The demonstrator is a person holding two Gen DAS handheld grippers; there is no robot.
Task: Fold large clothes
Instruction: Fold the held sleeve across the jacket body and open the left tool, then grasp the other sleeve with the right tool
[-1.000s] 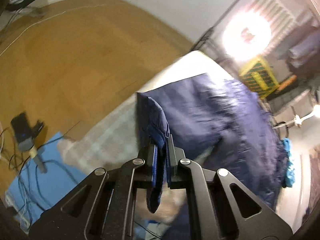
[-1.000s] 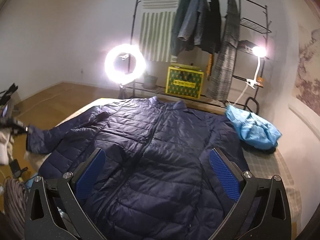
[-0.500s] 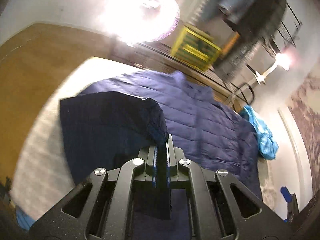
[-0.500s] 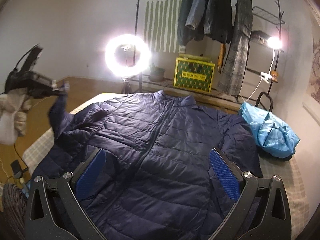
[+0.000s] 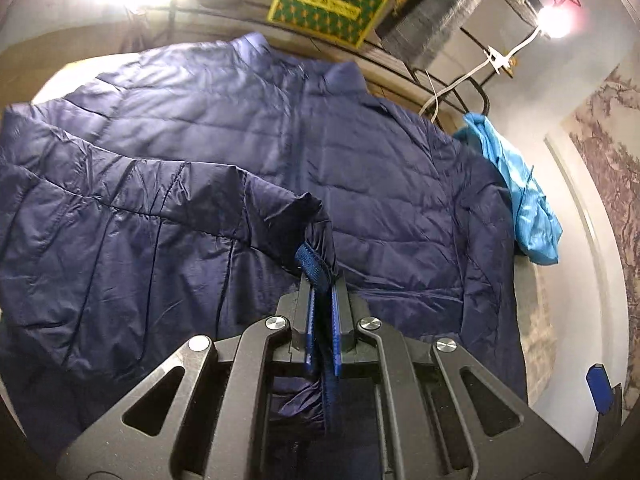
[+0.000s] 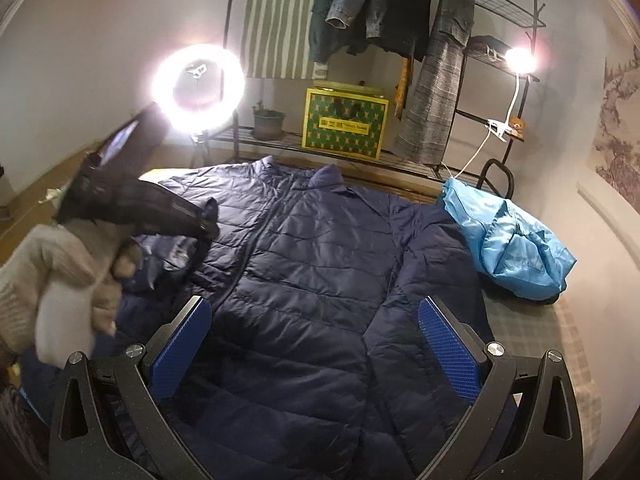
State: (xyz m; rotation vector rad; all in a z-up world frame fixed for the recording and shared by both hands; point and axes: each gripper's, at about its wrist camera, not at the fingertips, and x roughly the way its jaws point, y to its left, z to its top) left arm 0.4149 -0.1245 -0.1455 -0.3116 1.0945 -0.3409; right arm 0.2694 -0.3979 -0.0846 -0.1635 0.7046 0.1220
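A navy quilted puffer jacket (image 6: pixel 312 264) lies front-up and spread on the bed, collar toward the far rack; it also shows in the left wrist view (image 5: pixel 360 152). My left gripper (image 5: pixel 322 280) is shut on the cuff of the jacket's left sleeve (image 5: pixel 132 208) and holds it lifted over the jacket body. In the right wrist view the left gripper (image 6: pixel 208 216) hangs above the jacket's left side, with a gloved hand (image 6: pixel 72 264) on it. My right gripper (image 6: pixel 316 320) is open and empty above the jacket's lower part.
A crumpled light-blue garment (image 6: pixel 508 240) lies on the bed's right side beside the jacket. A checked bed cover (image 6: pixel 532 340) shows at the right. Behind stand a ring light (image 6: pixel 200 84), a green-and-yellow box (image 6: pixel 344 120) and a clothes rack (image 6: pixel 400 20).
My left gripper has carried the sleeve cuff from off the bed's left edge up and rightward over the jacket body. The right gripper has stayed open, rising slightly.
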